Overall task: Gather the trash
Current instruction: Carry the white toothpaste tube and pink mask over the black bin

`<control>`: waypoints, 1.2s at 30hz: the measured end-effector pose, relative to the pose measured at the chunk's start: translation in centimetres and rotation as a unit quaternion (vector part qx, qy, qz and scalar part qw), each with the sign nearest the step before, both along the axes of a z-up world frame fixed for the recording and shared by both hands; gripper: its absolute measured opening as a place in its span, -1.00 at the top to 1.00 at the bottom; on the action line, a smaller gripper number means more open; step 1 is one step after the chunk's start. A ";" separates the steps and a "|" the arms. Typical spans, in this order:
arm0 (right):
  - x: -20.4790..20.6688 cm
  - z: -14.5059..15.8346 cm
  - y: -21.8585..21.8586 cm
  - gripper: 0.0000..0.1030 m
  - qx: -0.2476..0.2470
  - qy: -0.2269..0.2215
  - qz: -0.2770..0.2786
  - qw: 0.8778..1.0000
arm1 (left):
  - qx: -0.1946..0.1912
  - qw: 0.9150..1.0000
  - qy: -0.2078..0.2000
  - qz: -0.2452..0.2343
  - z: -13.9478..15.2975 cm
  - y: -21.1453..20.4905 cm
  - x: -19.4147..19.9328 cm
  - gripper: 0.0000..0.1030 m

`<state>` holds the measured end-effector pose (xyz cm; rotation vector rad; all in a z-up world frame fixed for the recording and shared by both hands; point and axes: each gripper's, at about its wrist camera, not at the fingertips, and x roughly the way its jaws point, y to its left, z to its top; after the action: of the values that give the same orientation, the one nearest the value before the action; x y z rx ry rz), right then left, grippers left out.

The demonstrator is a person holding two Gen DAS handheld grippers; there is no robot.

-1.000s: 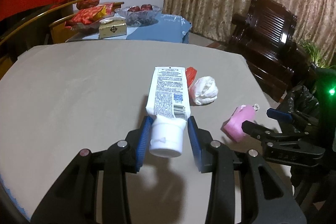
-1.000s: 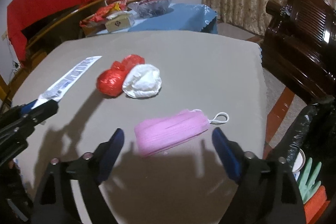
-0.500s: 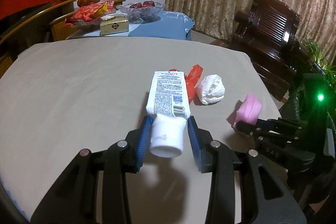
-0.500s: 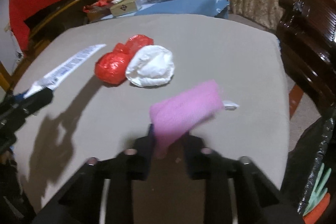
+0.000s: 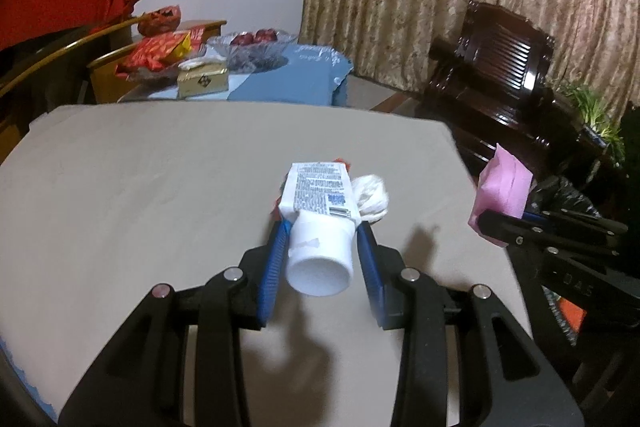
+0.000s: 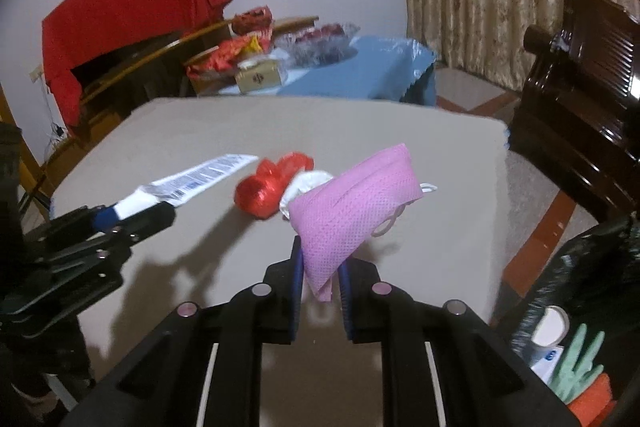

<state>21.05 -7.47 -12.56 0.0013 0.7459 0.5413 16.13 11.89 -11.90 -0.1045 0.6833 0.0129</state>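
My left gripper [image 5: 322,227] is shut on a white squeeze tube [image 5: 320,203], held above the grey table [image 5: 140,179]; the tube also shows in the right wrist view [image 6: 192,179]. My right gripper [image 6: 319,255] is shut on a pink face mask [image 6: 352,211], lifted off the table; the mask also shows at the right of the left wrist view [image 5: 500,187]. A red crumpled bag [image 6: 268,187] and a white crumpled wad [image 6: 308,183] lie on the table beyond both grippers.
A black trash bag [image 6: 592,275] with a green glove and other waste hangs open off the table's right edge. A dark wooden chair [image 5: 500,67] stands to the right. A blue-covered side table [image 5: 280,75] with snacks and a fruit bowl stands behind.
My right gripper closed on the pink mask and lifted it off the table. My left gripper kept hold of the tube and drifted toward the red bag and white wad.
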 end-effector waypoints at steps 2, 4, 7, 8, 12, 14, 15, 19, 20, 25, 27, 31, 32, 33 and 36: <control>-0.7 1.1 -0.6 0.69 0.002 -0.008 -0.002 1.000 | -0.002 1.000 -0.007 -0.005 0.7 -0.6 -0.3 0.31; -1.4 1.9 -1.2 0.69 0.003 -0.016 -0.004 1.000 | -0.004 1.000 -0.014 -0.010 1.4 -1.2 -0.6 0.32; -2.4 3.1 -2.3 0.69 0.007 -0.026 -0.008 1.000 | -0.009 0.999 -0.026 -0.020 2.6 -2.3 -1.2 0.32; -2.7 3.5 -2.6 0.69 0.009 -0.029 -0.009 0.999 | -0.010 0.999 -0.030 -0.024 2.9 -2.6 -1.4 0.32; -3.6 4.0 -3.4 0.69 0.010 -0.035 -0.013 0.999 | -0.019 0.999 -0.035 -0.038 3.2 -3.8 -2.0 0.33; -3.7 3.6 -3.6 0.69 0.009 -0.030 -0.014 0.999 | -0.019 0.999 -0.030 -0.042 2.7 -4.2 -2.2 0.33; -3.7 3.3 -3.7 0.69 0.008 -0.026 -0.015 1.000 | -0.021 0.999 -0.024 -0.043 2.3 -4.3 -2.3 0.33; -4.1 2.4 -4.1 0.69 0.007 -0.014 -0.016 1.000 | -0.022 0.999 -0.017 -0.044 1.5 -4.3 -2.6 0.34; -4.2 2.3 -4.2 0.69 0.008 -0.012 -0.017 1.000 | -0.022 0.999 -0.017 -0.044 1.4 -4.3 -2.8 0.34; -4.6 2.5 -5.0 0.69 0.011 -0.017 -0.024 1.000 | -0.026 0.998 -0.030 -0.046 1.7 -4.3 -3.2 0.37; -4.6 2.6 -5.1 0.69 0.011 -0.017 -0.025 0.999 | -0.027 0.998 -0.035 -0.049 1.8 -4.4 -3.3 0.38; -4.6 1.9 -5.3 0.69 0.011 -0.009 -0.027 1.000 | -0.027 0.998 -0.030 -0.055 1.2 -4.7 -3.1 0.38; -4.6 1.7 -5.1 0.69 0.011 -0.006 -0.027 1.000 | -0.028 0.998 -0.026 -0.055 0.9 -4.8 -3.0 0.38; -4.6 1.5 -5.2 0.69 0.011 -0.003 -0.027 1.000 | -0.029 0.998 -0.022 -0.055 0.6 -4.8 -2.9 0.38; -4.5 1.2 -5.3 0.69 0.011 0.001 -0.026 1.000 | -0.031 0.998 -0.017 -0.053 0.1 -4.6 -2.8 0.38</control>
<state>16.57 -12.75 -11.40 0.0414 0.7408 0.4989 13.28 7.32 -11.77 -0.1279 0.6550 -0.1127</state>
